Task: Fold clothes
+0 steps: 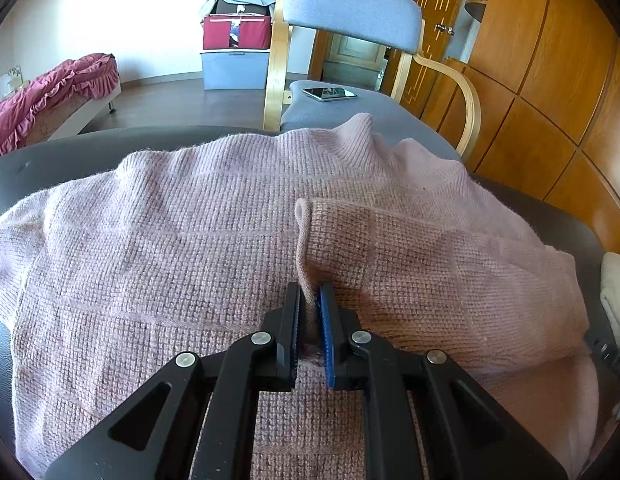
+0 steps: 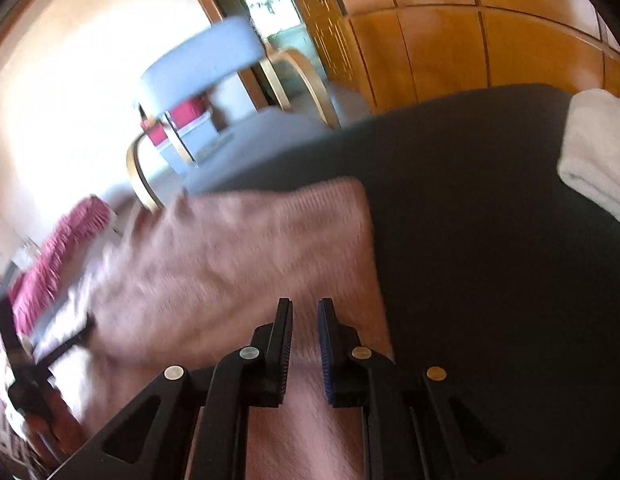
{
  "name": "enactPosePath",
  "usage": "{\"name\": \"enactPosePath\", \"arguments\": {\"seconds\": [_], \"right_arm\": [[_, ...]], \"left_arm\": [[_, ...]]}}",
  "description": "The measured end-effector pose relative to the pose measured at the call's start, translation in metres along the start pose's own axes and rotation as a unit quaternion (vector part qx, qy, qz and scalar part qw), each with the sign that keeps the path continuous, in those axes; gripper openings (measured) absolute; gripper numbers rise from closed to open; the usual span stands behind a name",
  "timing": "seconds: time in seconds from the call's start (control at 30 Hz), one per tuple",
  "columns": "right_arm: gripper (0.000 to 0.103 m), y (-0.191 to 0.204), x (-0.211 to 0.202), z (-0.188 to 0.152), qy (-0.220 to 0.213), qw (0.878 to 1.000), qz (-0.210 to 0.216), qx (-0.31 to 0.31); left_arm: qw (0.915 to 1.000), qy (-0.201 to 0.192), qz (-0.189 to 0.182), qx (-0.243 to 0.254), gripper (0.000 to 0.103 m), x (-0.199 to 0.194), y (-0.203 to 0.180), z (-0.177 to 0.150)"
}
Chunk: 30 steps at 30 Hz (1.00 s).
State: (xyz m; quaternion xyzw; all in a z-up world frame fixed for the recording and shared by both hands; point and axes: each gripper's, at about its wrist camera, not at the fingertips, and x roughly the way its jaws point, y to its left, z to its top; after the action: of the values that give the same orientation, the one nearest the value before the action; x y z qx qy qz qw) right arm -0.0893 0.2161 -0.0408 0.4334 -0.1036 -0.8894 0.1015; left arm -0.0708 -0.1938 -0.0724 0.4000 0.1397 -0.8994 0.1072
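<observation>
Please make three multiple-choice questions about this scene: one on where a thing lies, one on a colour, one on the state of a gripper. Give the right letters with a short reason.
1. Where does the phone lie?
A. on the chair seat
B. on the sweater
C. on the floor

2. What colour is the sweater on the dark table?
A. green
B. pale pink
C. black

3. What is the left gripper doing?
A. standing wide open over bare table
B. pinching a fold of the sweater
C. holding the phone

Answers:
1 A, the phone rests on the grey seat cushion.
2 B, the knit is pale pink.
3 B, fabric is pressed between its pads.
</observation>
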Motion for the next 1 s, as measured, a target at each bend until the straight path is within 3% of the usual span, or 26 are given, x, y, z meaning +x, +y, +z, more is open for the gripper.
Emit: {"name": "enactPosePath", "arguments": {"seconds": [0.2,0.27,0.43,0.53,0.7,0.77,0.87,1.0], "right_arm": [[0.008,-0.011,0.003,-0.003,0.001,0.999,-0.047,0.008],[0.015,-0.001,0.000,0.004,-0.002,0.998,-0.069,0.012],[0.019,0.044,-0.008,0.022,-0.056,0.997,0.043,0.014],[0.019,0.093,0.024,0.028,-0.030,0.996,0.077,-0.031],[0.019,0.150,0.082,0.021,0.024,0.985,0.165,-0.034],[0.019,0.169,0.102,0.019,0.032,0.984,0.163,-0.056],[0.022,0.177,0.119,0.020,0.035,0.982,0.169,-0.072],[0.022,0.154,0.116,0.020,0.036,0.975,0.217,-0.030]], "left_arm": [[1.0000,0.000,0.001,0.002,0.012,0.001,0.001,-0.001],[1.0000,0.000,0.003,0.003,0.012,0.002,0.001,-0.001],[1.0000,-0.001,0.005,0.004,0.012,0.000,-0.002,-0.002],[1.0000,0.000,0.003,0.002,0.012,0.000,-0.002,-0.002],[1.0000,0.000,0.004,0.001,0.012,0.000,-0.002,-0.001],[1.0000,0.000,0.004,-0.004,0.012,0.000,-0.001,-0.001],[0.9998,-0.001,-0.003,-0.020,0.012,-0.001,0.003,0.000],[0.9973,-0.004,-0.027,-0.068,0.013,-0.004,0.019,0.000]]}}
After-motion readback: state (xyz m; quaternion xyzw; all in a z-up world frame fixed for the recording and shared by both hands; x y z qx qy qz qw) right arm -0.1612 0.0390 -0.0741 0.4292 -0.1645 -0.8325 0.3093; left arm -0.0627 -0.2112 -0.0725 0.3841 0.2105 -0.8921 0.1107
